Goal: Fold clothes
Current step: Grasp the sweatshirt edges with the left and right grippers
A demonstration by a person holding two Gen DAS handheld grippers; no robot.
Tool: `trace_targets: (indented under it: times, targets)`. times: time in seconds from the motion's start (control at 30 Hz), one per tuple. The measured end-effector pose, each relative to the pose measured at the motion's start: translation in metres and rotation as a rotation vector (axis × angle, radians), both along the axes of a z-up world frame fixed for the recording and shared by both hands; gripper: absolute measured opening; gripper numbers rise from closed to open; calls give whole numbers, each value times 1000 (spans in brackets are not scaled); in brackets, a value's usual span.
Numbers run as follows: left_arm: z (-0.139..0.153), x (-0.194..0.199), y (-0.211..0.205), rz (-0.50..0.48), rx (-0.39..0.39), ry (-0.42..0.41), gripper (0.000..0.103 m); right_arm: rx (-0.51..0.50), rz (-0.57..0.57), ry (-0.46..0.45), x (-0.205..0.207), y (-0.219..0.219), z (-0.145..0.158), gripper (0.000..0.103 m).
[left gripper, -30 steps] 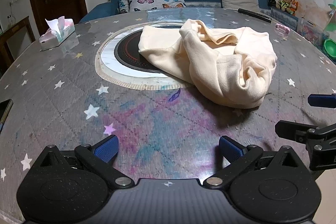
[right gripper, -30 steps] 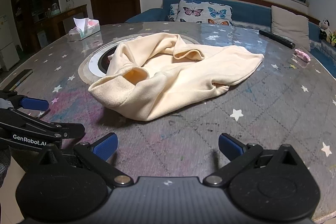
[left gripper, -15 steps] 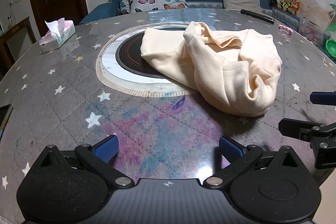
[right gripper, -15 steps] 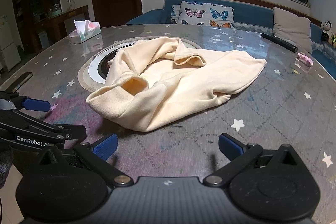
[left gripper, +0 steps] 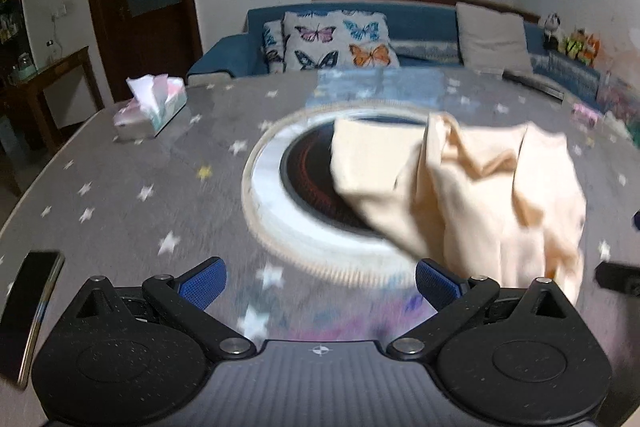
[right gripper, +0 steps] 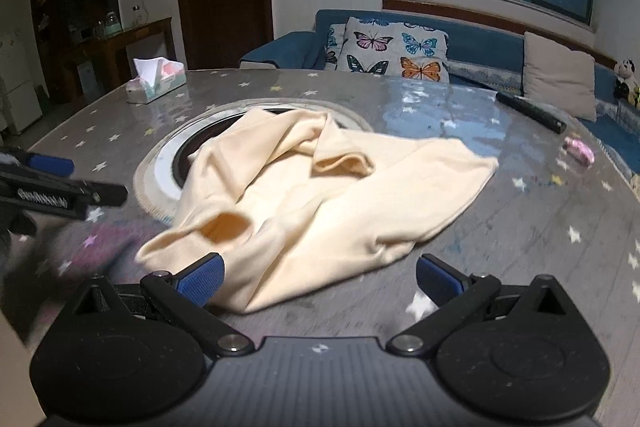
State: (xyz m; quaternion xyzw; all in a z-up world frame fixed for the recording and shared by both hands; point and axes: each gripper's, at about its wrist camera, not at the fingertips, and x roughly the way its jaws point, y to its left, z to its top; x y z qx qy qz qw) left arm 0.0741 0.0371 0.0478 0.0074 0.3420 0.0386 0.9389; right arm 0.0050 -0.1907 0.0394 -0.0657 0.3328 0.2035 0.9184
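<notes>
A crumpled cream garment (right gripper: 320, 199) is seen lying in a loose heap on the round grey star-patterned table (right gripper: 540, 227), partly covering the dark round inset (left gripper: 308, 183) with its pale ring at the table's middle. An open sleeve or cuff of the garment is turned toward the near edge in the right wrist view. The right gripper (right gripper: 318, 277) is held spread wide, with nothing between its blue-padded fingers (right gripper: 200, 277); the left-hand pad is seen against the near hem of the garment, though contact cannot be told. The left gripper (left gripper: 318, 281) is likewise held wide apart and grips nothing, being positioned over bare tabletop with the garment (left gripper: 472, 195) lying ahead and toward its right-hand finger; this view is blurred. The left gripper's body (right gripper: 52, 187) is also seen at the left edge of the right wrist view, beside the garment and apart from it. A tissue box (right gripper: 156, 85) is placed at the far left of the table, a dark phone (left gripper: 30, 311) lies near the left edge, and a black remote (right gripper: 532, 111) and a small pink object (right gripper: 580, 151) are set on the far right side. A blue sofa with butterfly cushions (right gripper: 392, 49) is visible behind the table.
</notes>
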Motion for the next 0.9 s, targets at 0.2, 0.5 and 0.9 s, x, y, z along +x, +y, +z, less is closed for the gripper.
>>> trace_targets:
  times: [0.2,0.5,0.9]
  targets:
    - [22,39,-17,-79,21,-55,90,-20,-27,2,40,2,-2,97]
    - [10,131,-58,-235,63,18,81,0,-136,47,110,-24,-15,86]
    - [-34,208,-79,-324,70,195,18,50,-238,98,190,-48,-28,70]
